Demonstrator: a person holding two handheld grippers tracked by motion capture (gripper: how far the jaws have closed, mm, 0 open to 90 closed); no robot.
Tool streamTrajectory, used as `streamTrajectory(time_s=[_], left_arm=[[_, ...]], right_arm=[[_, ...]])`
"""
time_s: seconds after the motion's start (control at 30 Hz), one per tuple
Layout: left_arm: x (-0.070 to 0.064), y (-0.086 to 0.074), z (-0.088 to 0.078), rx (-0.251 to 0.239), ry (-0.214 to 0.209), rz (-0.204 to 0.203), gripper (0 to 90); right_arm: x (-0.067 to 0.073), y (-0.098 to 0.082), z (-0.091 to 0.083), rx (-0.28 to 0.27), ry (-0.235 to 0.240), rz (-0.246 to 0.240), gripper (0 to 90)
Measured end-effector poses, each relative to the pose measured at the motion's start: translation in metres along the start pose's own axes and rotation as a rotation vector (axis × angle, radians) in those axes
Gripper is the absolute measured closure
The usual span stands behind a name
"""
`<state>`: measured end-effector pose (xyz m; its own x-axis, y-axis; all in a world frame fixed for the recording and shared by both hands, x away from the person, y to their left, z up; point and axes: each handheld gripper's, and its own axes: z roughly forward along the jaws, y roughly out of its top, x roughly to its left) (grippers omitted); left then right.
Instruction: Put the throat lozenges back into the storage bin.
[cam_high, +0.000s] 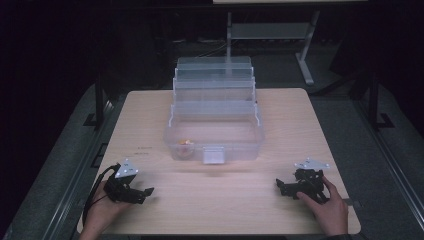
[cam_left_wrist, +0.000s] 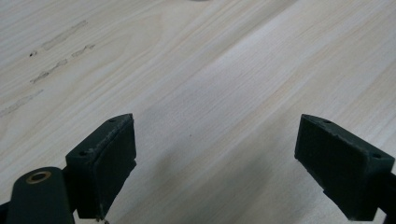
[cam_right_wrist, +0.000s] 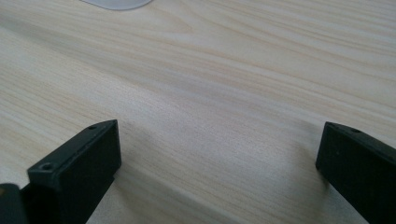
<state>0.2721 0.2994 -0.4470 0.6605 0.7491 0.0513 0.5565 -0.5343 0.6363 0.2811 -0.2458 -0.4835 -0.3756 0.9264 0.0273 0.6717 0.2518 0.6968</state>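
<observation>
A clear plastic tiered box (cam_high: 215, 112) stands open in the middle of the wooden table (cam_high: 150, 110), its trays stepped toward the back. A small orange object (cam_high: 186, 143) lies in its bottom compartment at the front left. My left gripper (cam_high: 148, 192) rests on the table near the front left, held by a hand, and it is open (cam_left_wrist: 215, 158) over bare wood. My right gripper (cam_high: 280, 186) rests near the front right in the other hand, also open (cam_right_wrist: 219, 163) with nothing between its jaws.
A white latch (cam_high: 214, 155) sits on the box's front wall. Faint pencil-like marks (cam_high: 142, 148) show on the table left of the box. A metal stand (cam_high: 305, 55) rises on the floor behind the table. Dark floor surrounds the table.
</observation>
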Motion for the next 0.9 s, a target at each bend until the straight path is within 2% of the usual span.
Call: streamTrajectory(time_s=[0.37, 0.43, 0.73, 0.9], left_arm=[[-0.001, -0.020, 0.005, 0.005, -0.019, -0.022, 11.2], [-0.001, -0.023, 0.005, -0.009, -0.028, -0.036, 11.2], [0.000, -0.038, 0.004, -0.111, -0.034, -0.026, 11.1], [0.000, -0.038, 0.004, -0.110, -0.034, -0.027, 11.2]], right_arm=[[0.000, 0.000, 0.000, 0.000, -0.001, 0.000, 0.0], [0.000, 0.000, 0.000, 0.000, 0.000, 0.000, 0.0], [0.000, 0.000, 0.000, 0.000, -0.001, 0.000, 0.0], [0.000, 0.000, 0.000, 0.000, 0.000, 0.000, 0.0]])
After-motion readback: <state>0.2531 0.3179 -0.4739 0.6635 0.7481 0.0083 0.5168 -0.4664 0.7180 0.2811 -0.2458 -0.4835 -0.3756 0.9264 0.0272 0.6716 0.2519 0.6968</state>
